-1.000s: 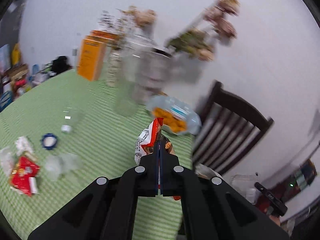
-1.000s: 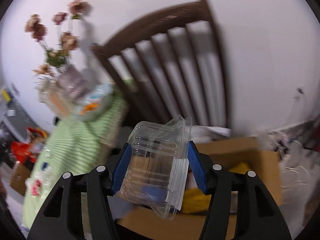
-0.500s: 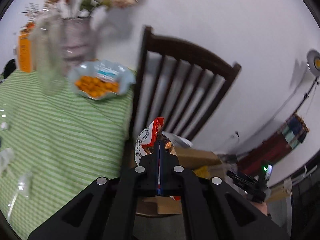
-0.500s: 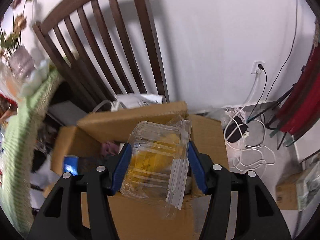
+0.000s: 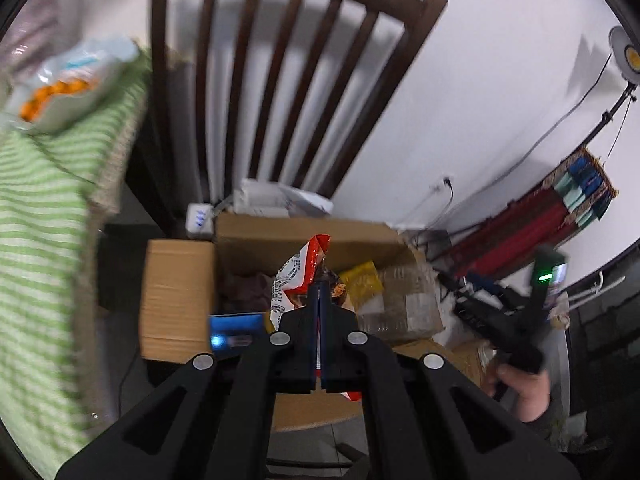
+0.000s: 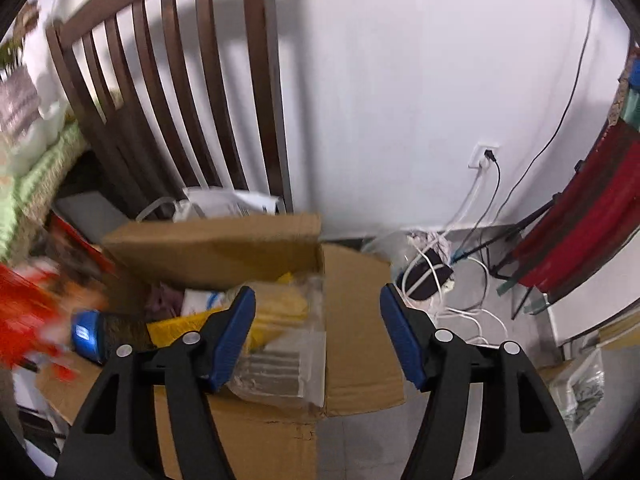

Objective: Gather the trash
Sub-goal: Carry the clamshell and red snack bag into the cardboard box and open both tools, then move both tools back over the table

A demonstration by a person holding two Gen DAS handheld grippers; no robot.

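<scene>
The left gripper (image 5: 319,300) is pressed together on a red and white snack wrapper (image 5: 304,270), which sticks up from between its jaws above the open cardboard box (image 5: 176,300). The wrapper hangs over the middle of the box, clear of the near rim.

The right gripper (image 6: 318,312) stands spread, with nothing between its blue pads (image 6: 236,332). Below it, inside the box (image 6: 360,320) against the right wall, lies a clear plastic container (image 6: 284,356) (crumpled, partly over a yellow bag (image 6: 280,312)). A blue can (image 6: 86,336) sits near the left side of the box, and the wrapper shows there as a red blur (image 6: 28,320) at the left edge of the right wrist view.

A dark wooden chair (image 5: 248,80) stands behind the box against the white wall. The green striped tablecloth (image 5: 36,220) hangs at the left, with a bowl of orange snacks (image 5: 60,88) near the table's edge. A hand (image 5: 524,388) holds the right gripper at the lower right.
</scene>
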